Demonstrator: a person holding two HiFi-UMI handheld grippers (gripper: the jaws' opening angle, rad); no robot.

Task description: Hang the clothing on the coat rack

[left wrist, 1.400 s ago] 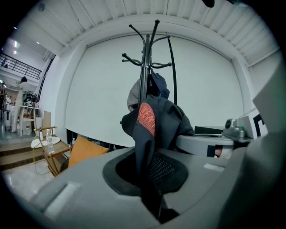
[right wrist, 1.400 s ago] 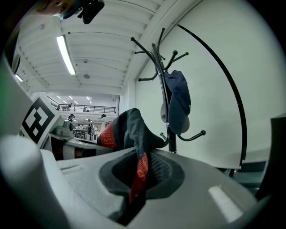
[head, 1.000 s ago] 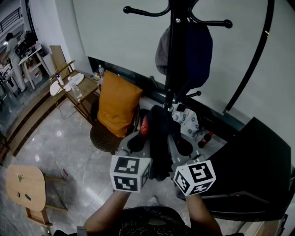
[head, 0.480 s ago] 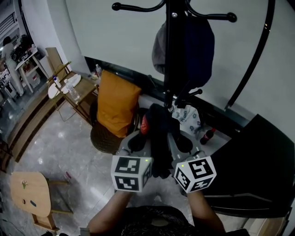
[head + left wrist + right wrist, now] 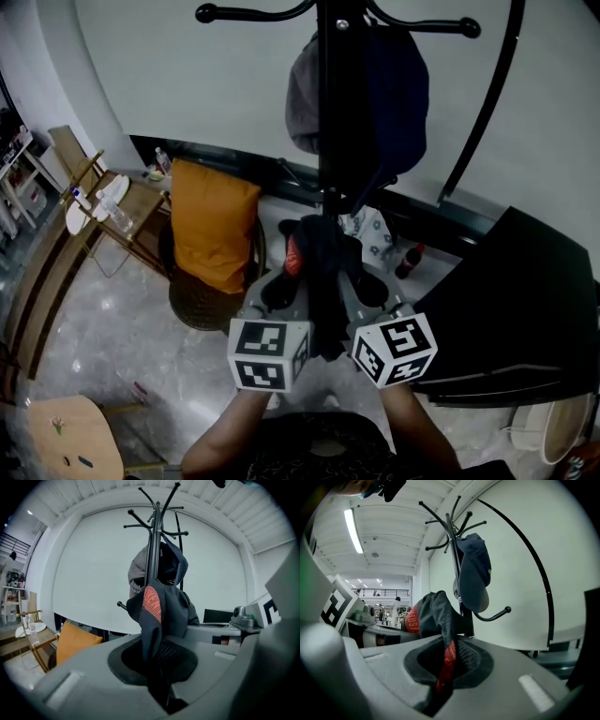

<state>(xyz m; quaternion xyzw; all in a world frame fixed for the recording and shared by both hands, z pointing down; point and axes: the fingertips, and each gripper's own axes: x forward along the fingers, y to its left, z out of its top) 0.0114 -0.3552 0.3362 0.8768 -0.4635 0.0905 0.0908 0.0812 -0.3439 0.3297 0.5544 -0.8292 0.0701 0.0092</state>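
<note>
While I hold the left gripper (image 5: 281, 292) and right gripper (image 5: 367, 291) side by side, each is clamped onto the dark garment (image 5: 323, 267), which sits close before the coat rack (image 5: 330, 112).

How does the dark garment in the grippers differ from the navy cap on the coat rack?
The dark garment is clamped by the left gripper and right gripper; the navy cap hangs on the coat rack, touched by neither. The garment shows a red patch; the cap shows none. Both are dark fabric.
</note>
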